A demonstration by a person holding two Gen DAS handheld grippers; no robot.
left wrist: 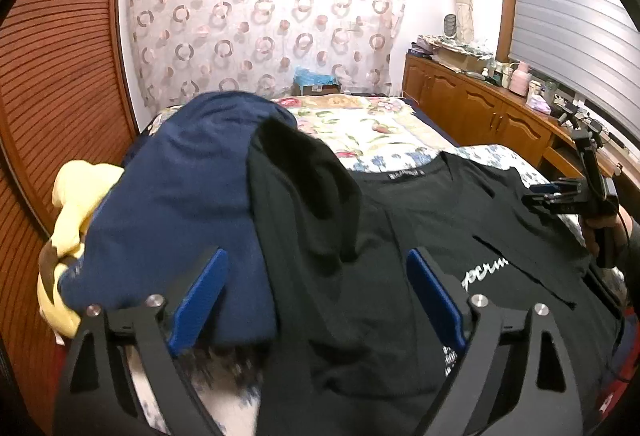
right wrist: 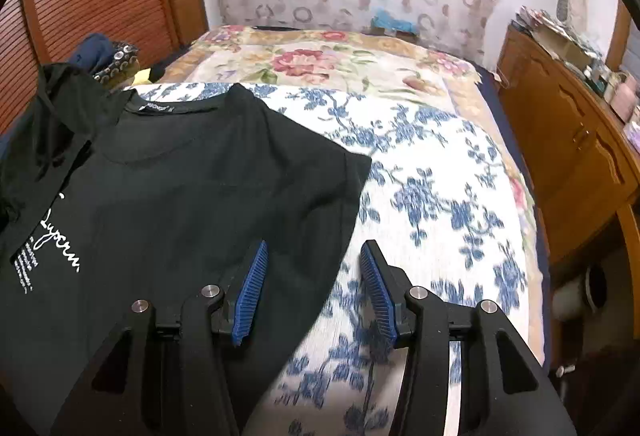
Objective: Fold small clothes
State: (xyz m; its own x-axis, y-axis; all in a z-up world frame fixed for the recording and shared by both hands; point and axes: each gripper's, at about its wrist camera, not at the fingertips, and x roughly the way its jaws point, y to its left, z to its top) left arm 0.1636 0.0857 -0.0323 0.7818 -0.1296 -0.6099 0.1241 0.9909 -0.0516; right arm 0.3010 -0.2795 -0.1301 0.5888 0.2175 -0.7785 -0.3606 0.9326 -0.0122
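Floral bed (right wrist: 440, 176) bare right of black shirt (right wrist: 180, 196) edge; left claw (left wrist: 316, 288), right claw (right wrist: 314, 276) spread.

A bed (right wrist: 420, 164) with a blue-flowered cover fills the middle; a rose-patterned quilt (right wrist: 320, 60) lies beyond it. A curtain (left wrist: 260, 16) with ring prints hangs on the white far wall. Left – a slatted wooden door (left wrist: 60, 76). Right – a cluttered wooden cabinet (left wrist: 480, 108) under a window blind (left wrist: 568, 8).

Matt black cloth T-shirt (right wrist: 192, 172) on a woven floral bedspread (right wrist: 432, 196); glossy wooden cabinets (left wrist: 472, 104); ribbed blue pads (right wrist: 250, 296) on the matt black right gripper (right wrist: 316, 290).
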